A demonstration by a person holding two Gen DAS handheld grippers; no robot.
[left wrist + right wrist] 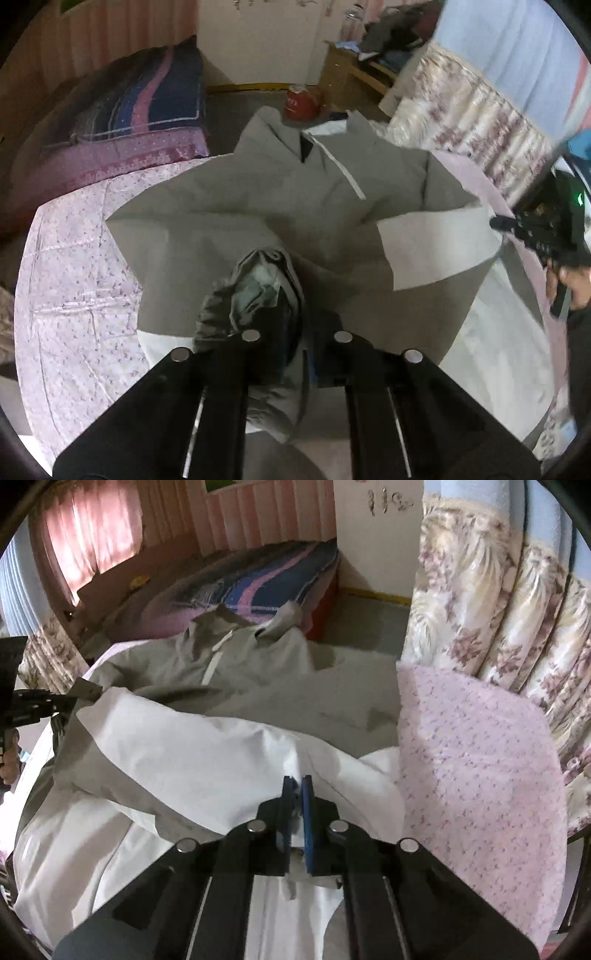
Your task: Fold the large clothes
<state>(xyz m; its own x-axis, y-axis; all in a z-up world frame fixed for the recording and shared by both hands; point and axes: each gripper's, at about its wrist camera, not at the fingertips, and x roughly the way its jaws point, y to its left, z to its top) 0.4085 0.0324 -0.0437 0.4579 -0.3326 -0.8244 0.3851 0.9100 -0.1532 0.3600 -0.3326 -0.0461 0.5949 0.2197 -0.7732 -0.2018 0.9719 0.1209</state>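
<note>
A bed covered by a pale pink sheet (74, 280) with a small floral print fills the near ground in both views. Behind it lies a folded quilt (144, 99) in navy, purple and pink stripes, its surface stitched and slightly puffed. Glossy floral curtains (491, 602) in cream and mauve hang in deep folds at the right, and pink pleated curtains (92, 531) glow at a window. A red canister (300, 103) stands on the grey floor beside a wooden shelf (351, 74) piled with dark clothes.

The large grey jacket (295, 199) lies spread on the sheet, collar toward the far edge, a white zip strip running down its front. Its shell is smooth and matte; the lining (207, 746) is white and faintly shiny, turned outward where a flap is folded over.

The left gripper (291, 354) is clenched on a crumpled bunch of the jacket's hem, grey cloth bulging between its black fingers. The right gripper (296, 794) has its blue pads pinched together on a ridge of the white lining.
</note>
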